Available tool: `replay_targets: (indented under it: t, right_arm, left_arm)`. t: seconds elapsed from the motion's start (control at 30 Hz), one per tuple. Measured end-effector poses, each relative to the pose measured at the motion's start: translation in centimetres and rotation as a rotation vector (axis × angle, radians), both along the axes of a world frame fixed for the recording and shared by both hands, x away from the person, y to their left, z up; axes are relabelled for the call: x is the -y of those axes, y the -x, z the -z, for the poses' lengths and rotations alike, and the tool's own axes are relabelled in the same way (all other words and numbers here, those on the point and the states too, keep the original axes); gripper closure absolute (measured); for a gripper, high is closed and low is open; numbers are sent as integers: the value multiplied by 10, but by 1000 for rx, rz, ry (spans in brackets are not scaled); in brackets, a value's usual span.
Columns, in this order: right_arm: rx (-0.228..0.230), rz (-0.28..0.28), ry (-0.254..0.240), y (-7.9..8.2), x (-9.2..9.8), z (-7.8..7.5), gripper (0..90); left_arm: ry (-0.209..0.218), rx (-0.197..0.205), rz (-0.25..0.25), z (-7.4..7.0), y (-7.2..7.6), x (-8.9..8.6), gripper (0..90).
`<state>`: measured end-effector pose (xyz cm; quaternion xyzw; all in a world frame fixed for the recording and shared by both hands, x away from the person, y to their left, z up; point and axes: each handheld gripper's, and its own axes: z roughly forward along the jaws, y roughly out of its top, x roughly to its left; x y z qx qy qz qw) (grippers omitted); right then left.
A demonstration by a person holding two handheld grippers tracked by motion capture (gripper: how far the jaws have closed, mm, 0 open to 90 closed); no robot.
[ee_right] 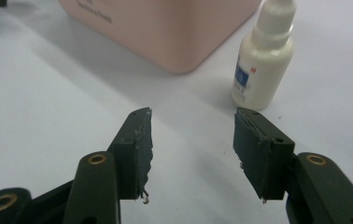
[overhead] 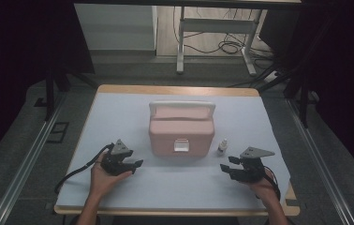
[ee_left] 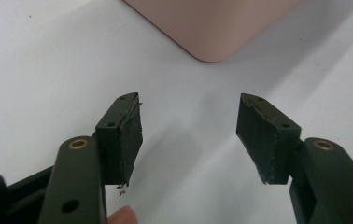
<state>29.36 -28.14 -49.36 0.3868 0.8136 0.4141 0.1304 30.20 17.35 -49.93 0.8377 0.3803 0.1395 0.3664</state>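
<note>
Right tool (ee_right: pixel 191 154) is resting near the dropper bottle (ee_right: pixel 263 60), jaws apart, gripping nothing. Left tool (ee_left: pixel 188 140) is gaping empty beside the pink box (overhead: pixel 180 131).

The left gripper (overhead: pixel 127 165) and the right gripper (overhead: pixel 230 168) are black, each topped by a grey three-cornered plate. Each jaw arm carries a brass-ringed screw hole, and the flat pads (ee_right: pixel 137 154) are frayed at their edges. A black cable (overhead: pixel 74 174) trails from the left one. The forearms are bare.

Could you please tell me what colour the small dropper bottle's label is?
Blue and white, on the small white plastic dropper bottle; clearest in the right gripper view.
</note>
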Motion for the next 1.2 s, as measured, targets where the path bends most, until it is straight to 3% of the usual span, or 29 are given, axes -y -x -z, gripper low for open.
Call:
replay_targets:
  t: [0.4, 0.83, 0.93, 1.03, 1.2]
  right_arm:
    - [-2, -6, 6, -1, -2, 11, 476]
    - [6, 15, -22, -2, 6, 10, 458]
    - [3, 13, -15, -3, 6, 10, 456]
    - [1, 14, -21, -3, 6, 11, 456]
    - [3, 5, -21, -2, 6, 11, 454]
  left_arm:
    - [5, 4, -6, -1, 1, 0, 405]
    - [-31, 10, 21, -6, 3, -7, 411]
    - [-23, 16, 34, -11, 0, -13, 418]
    - [28, 24, 58, -19, -3, -21, 436]
    - [56, 21, 112, -37, -12, -36, 437]
